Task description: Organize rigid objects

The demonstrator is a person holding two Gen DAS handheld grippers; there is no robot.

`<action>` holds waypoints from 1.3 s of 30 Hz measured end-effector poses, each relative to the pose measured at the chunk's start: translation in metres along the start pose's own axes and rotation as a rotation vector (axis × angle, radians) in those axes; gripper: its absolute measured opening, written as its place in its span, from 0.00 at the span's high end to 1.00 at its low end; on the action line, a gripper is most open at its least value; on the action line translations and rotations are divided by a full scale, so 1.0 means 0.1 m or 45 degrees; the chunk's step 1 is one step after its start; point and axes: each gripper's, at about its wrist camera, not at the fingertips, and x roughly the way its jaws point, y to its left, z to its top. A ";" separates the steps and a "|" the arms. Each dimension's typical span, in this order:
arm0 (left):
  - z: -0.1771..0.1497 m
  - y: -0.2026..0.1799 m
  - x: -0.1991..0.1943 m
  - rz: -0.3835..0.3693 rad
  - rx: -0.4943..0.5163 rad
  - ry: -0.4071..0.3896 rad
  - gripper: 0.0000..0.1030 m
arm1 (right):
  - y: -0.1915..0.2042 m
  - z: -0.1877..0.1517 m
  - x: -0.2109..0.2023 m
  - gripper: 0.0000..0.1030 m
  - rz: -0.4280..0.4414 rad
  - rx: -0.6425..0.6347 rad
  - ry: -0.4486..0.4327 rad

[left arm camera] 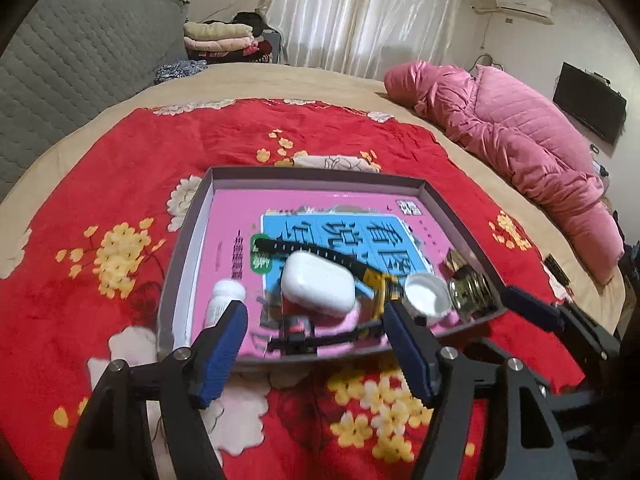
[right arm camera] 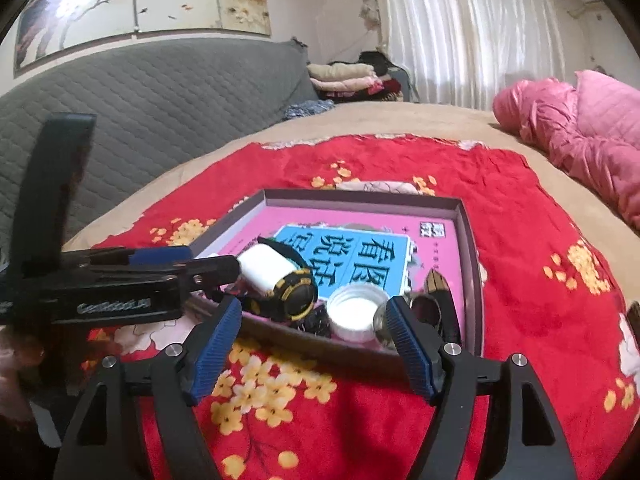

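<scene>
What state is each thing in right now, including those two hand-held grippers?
Left hand-held gripper: open, holding nothing.
Right hand-held gripper: open, holding nothing.
Shallow box: lidless, on the red blanket.
White earbud case: closed.
Bottle cap: off, lying inside-up.
White bottle: lying down.
Black-and-yellow watch: unworn, in the box.

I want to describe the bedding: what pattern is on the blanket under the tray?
The blanket is red with yellow and white flowers, clearest in the left wrist view.

in the tray [left arm camera: 460, 216] the earbud case [left arm camera: 318, 288] lies left of the cap [left arm camera: 426, 298], bottle [left arm camera: 224, 300] farther left.
</scene>
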 end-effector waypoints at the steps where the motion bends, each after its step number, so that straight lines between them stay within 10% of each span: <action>1: -0.03 0.01 -0.02 -0.003 -0.006 0.014 0.32 | 0.02 -0.01 -0.02 0.26 -0.015 -0.004 0.004; 21: -0.37 0.00 -0.44 -0.028 -0.023 0.038 0.32 | 0.20 -0.15 -0.36 0.26 -0.260 0.041 0.064; 29: -0.33 -0.07 -0.64 0.062 0.010 -0.041 0.32 | 0.26 -0.04 -0.65 0.26 -0.353 0.016 -0.080; 39: -0.31 -0.03 -0.83 0.073 -0.058 -0.052 0.32 | 0.28 -0.04 -0.77 0.26 -0.315 0.087 -0.038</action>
